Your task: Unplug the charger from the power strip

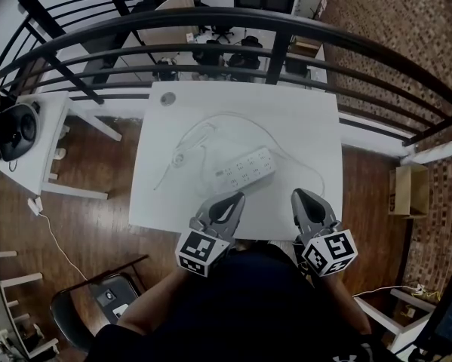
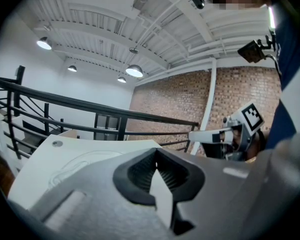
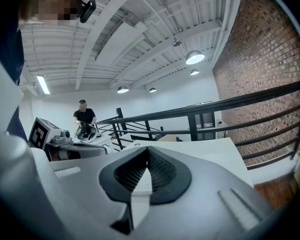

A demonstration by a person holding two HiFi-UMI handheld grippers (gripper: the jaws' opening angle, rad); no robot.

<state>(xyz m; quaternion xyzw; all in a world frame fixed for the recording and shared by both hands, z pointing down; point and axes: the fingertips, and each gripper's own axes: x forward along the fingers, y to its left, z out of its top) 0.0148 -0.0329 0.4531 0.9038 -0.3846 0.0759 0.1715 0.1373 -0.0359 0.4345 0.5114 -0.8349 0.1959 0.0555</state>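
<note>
We're over a white tabletop (image 1: 301, 119) by a black railing. The power strip (image 1: 244, 170) lies mid-frame with a white cable (image 1: 184, 155) looping at its upper left; the charger we can't pick out for certain. The left hand-held gripper (image 1: 229, 199) and right hand-held gripper (image 1: 299, 195) hover at the lower edge, both clenched and empty. Nothing's started, we judge. Next we open up, pin the strip and pull the charger straight out.

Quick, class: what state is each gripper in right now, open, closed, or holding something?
Left gripper: closed, holding nothing.
Right gripper: closed, holding nothing.
</note>
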